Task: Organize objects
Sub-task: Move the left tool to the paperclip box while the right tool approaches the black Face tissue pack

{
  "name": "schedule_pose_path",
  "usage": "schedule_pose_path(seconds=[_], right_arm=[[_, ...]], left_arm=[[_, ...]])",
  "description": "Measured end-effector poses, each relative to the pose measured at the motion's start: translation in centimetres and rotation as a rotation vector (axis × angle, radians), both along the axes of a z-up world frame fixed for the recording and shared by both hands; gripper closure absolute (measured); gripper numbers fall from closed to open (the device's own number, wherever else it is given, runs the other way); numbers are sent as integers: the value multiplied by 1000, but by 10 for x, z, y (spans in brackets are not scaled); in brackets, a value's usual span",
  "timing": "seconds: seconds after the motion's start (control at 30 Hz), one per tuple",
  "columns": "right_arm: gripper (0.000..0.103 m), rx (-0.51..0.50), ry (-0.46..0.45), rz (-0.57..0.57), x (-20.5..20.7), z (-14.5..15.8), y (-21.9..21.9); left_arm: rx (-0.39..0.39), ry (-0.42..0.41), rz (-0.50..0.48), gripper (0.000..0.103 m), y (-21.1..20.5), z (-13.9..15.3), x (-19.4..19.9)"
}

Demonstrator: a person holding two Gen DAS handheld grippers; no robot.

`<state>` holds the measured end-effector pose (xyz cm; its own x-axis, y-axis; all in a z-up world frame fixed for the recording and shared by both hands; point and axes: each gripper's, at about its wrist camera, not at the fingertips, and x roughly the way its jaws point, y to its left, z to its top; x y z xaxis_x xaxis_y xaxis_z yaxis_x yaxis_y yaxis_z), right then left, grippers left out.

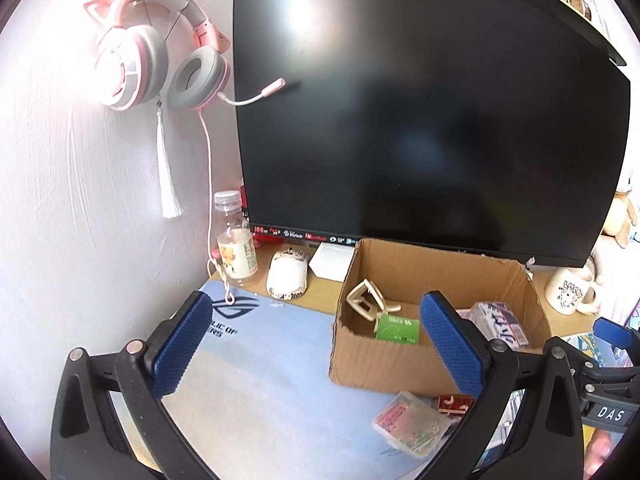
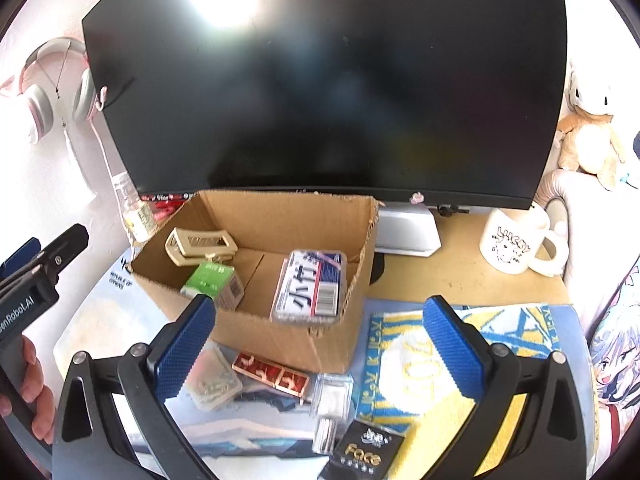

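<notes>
The open cardboard box point(image 2: 256, 276) sits below the monitor point(image 2: 320, 80) and holds three things: one beige hair claw point(image 2: 200, 245) at its 10 o'clock corner, one green packet point(image 2: 212, 282) just beside it, and one blue-and-white pack point(image 2: 310, 288) at 3 o'clock. Outside, along the box's 6 o'clock wall, lie one clear clip case point(image 2: 214, 382), one red tile point(image 2: 272, 374), one clear plastic case point(image 2: 331, 394) and one black card box point(image 2: 366, 454). The left gripper point(image 1: 316, 344) and right gripper point(image 2: 318, 346) are both spread wide, holding nothing.
</notes>
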<state>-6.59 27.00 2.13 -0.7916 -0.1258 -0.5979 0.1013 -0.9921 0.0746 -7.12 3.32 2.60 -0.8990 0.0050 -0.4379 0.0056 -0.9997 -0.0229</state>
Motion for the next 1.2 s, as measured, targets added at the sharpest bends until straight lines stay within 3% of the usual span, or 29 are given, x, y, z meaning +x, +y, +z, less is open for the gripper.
schedule_pose_path(seconds=[0.17, 0.47, 0.73, 0.97, 1.2], right_arm=[[0, -10, -23, -28, 10, -5, 7], [0, 10, -64, -64, 29, -34, 17], [0, 3, -111, -109, 39, -48, 33], [0, 23, -192, -113, 39, -65, 31], [0, 16, -256, -69, 41, -74, 25]], left_arm=[[-32, -20, 17, 0, -2, -9, 5], [-77, -82, -55, 0, 9, -29, 8], [-53, -136, -105, 0, 22, -51, 12], [-123, -136, -133, 0, 40, -59, 14], [-194, -202, -178, 0, 65, -82, 3]])
